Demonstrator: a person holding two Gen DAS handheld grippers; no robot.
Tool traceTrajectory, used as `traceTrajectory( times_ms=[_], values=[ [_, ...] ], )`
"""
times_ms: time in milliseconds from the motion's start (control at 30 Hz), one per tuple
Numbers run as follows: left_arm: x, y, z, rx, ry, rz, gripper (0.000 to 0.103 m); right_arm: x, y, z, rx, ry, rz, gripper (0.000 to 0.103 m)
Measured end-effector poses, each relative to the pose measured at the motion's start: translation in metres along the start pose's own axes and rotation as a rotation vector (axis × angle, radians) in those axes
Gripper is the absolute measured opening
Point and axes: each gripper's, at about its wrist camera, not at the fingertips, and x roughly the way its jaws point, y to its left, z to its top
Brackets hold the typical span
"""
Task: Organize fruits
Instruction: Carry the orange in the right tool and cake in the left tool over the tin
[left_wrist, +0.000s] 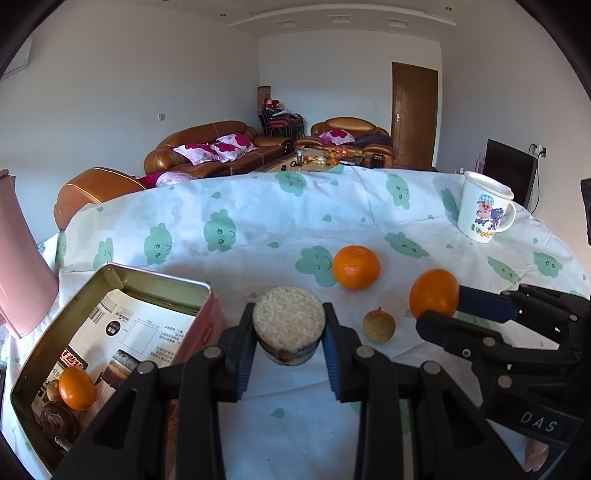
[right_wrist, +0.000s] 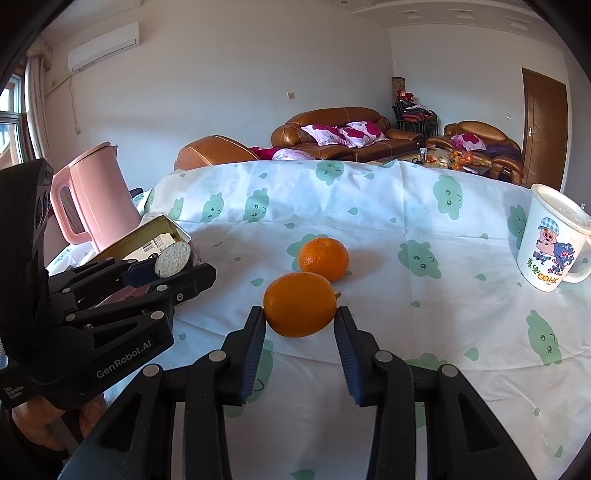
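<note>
My left gripper (left_wrist: 289, 334) is shut on a round rice cake (left_wrist: 289, 319), held above the cloth just right of the open tin box (left_wrist: 48, 354). The box holds a small orange (left_wrist: 76, 387) and dark round pieces. My right gripper (right_wrist: 300, 325) is shut on a smooth orange (right_wrist: 300, 303); it also shows in the left wrist view (left_wrist: 434, 293). A second orange (left_wrist: 355, 267) (right_wrist: 323, 258) lies on the cloth behind it. A small brown longan (left_wrist: 378, 326) lies between the two grippers.
The table is covered with a white cloth with green clouds (left_wrist: 258, 229). A cartoon mug (left_wrist: 484, 208) (right_wrist: 552, 238) stands at the far right. A pink kettle (right_wrist: 94, 199) stands at the far left behind the box. Sofas lie beyond the table.
</note>
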Motion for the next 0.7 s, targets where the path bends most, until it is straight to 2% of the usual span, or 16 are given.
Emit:
traceTrajectory(
  times_ms=[700],
  values=[
    [-0.015,-0.002,-0.003,0.01,-0.062,0.011,0.034,-0.013,0.005,-0.001,-0.032,-0.076,-0.018,0.041]
  ],
)
